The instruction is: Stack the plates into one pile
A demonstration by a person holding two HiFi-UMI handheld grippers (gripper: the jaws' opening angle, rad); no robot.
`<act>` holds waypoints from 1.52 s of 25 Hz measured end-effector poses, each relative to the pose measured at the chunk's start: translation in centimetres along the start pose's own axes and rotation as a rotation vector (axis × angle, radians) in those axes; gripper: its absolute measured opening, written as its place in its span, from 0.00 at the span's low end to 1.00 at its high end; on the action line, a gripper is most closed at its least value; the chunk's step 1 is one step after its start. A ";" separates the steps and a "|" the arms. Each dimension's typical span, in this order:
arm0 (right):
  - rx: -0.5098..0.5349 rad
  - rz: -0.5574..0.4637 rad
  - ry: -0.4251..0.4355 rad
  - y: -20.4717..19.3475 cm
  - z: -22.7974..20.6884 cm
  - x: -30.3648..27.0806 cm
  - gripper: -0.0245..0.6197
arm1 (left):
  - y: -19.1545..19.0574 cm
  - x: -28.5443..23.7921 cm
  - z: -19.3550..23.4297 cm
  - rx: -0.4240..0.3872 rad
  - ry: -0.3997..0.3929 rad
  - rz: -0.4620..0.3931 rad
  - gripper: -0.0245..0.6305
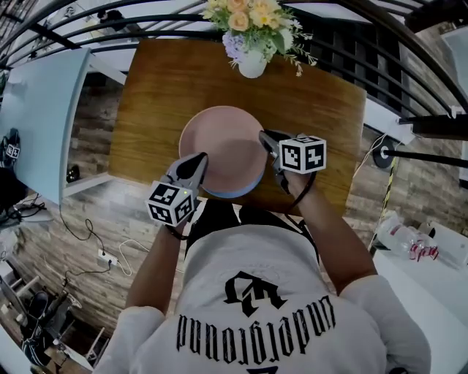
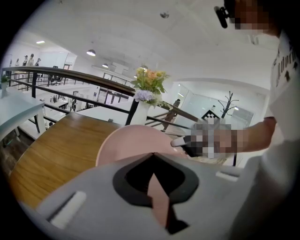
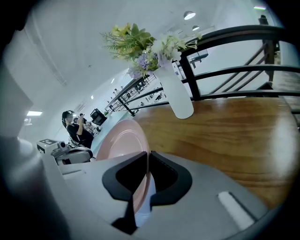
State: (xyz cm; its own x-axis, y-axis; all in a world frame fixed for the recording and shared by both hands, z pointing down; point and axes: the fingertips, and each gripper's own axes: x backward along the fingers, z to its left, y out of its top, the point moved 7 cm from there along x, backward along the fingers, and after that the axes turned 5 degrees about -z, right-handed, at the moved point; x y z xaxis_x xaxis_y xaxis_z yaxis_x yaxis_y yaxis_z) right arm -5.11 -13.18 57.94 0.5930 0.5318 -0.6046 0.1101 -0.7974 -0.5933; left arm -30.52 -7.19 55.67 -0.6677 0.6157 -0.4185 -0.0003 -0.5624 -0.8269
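Note:
A pink plate (image 1: 223,142) lies near the front edge of the wooden table (image 1: 157,95). The rim of a pale blue plate (image 1: 235,193) shows under its near side. My left gripper (image 1: 201,159) is shut on the pink plate's near-left rim, and my right gripper (image 1: 265,137) is shut on its right rim. In the left gripper view, the pink plate (image 2: 133,140) runs out from between the left gripper's (image 2: 152,159) shut jaws. The right gripper (image 3: 146,155) pinches the pink plate (image 3: 119,140), with the pale blue plate (image 3: 141,216) just beneath the rim.
A white vase of flowers (image 1: 252,58) stands at the table's far edge, behind the plates. A black railing (image 1: 146,18) runs behind the table. A pale tabletop (image 1: 40,124) is on the left, and a white surface with clutter (image 1: 431,248) on the right.

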 end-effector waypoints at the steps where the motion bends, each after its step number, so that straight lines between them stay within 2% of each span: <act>1: -0.001 0.000 -0.001 -0.3 -0.2 0.5 0.07 | -0.1 0.1 -0.4 -0.003 0.002 0.000 0.11; 9: -0.014 0.008 -0.006 -2.7 -1.3 3.6 0.07 | -0.9 1.2 -2.9 -0.012 0.025 -0.017 0.11; 20: -0.019 0.027 -0.010 -4.1 -1.5 4.1 0.08 | -1.9 2.7 -3.8 0.001 0.049 -0.025 0.11; 38: -0.028 0.118 -0.068 -6.0 -2.2 0.0 0.10 | -3.2 2.3 -0.2 0.051 0.038 0.020 0.11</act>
State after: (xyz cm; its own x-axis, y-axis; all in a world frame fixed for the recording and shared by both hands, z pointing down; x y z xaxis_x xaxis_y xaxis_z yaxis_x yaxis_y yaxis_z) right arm -3.99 -9.03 62.69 0.5479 0.4510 -0.7046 0.0654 -0.8628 -0.5013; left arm -31.91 -3.83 57.29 -0.6389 0.6240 -0.4500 -0.0259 -0.6021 -0.7980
